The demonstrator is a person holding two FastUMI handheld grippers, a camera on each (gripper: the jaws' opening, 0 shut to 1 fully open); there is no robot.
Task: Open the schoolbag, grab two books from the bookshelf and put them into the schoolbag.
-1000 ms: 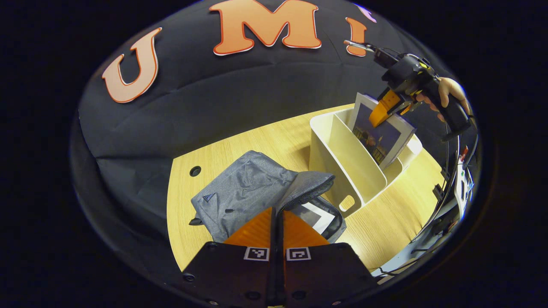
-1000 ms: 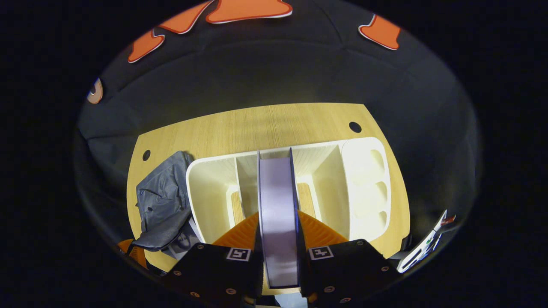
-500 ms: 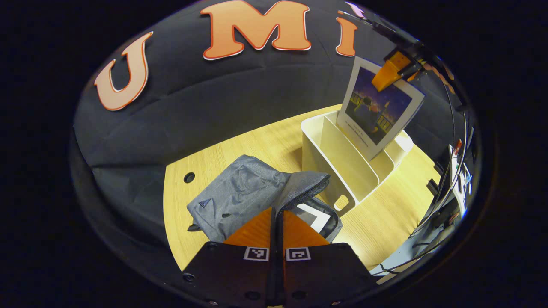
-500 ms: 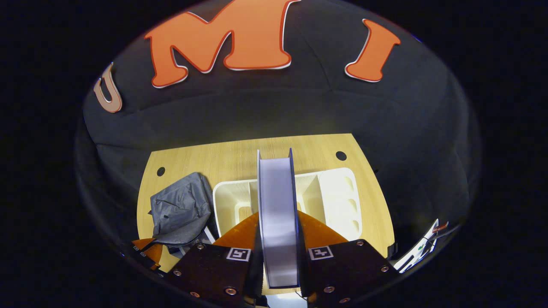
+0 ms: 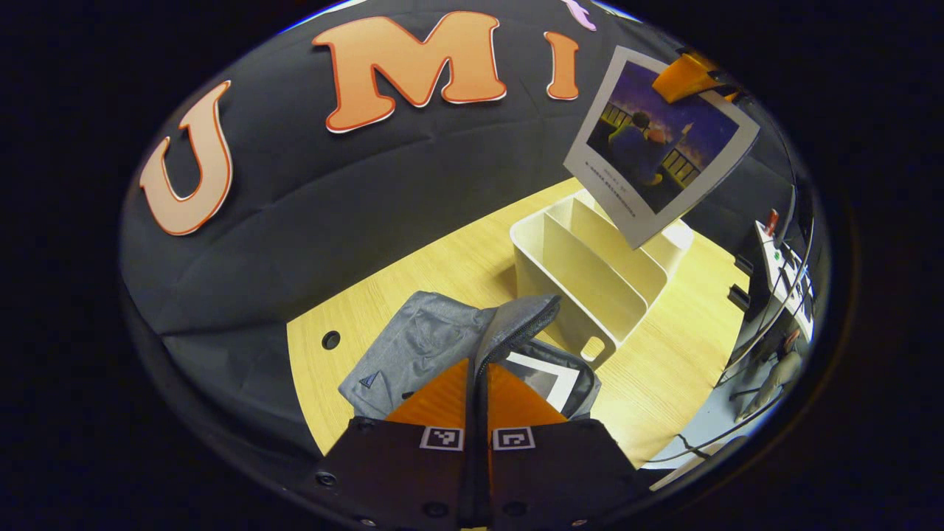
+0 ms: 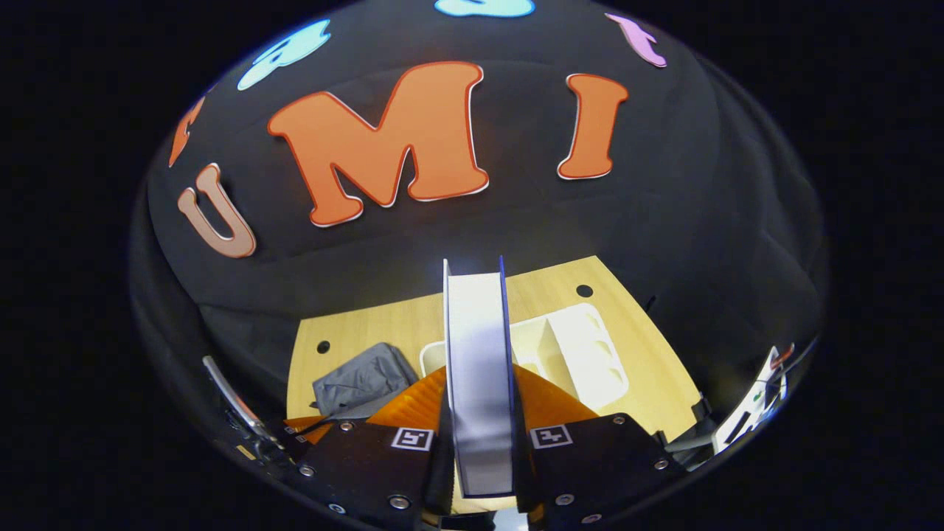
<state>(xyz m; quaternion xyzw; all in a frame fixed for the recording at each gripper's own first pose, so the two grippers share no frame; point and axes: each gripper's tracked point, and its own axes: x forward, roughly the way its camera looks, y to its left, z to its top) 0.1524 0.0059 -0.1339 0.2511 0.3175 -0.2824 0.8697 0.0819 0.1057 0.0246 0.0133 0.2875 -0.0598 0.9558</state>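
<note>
My right gripper (image 6: 479,435), clamped on book 2 (image 5: 658,140), has lifted it clear of the bookshelf (image 5: 590,273). My left gripper (image 5: 478,394) pinches the schoolbag (image 5: 435,339) flap up, book 1 (image 5: 549,380) already inside; next, I judge, the drop-in.

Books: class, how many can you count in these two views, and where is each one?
2. One book hangs in the air above the bookshelf, pinched by the right gripper. A second book lies inside the open schoolbag. The bag could hide more.
</note>
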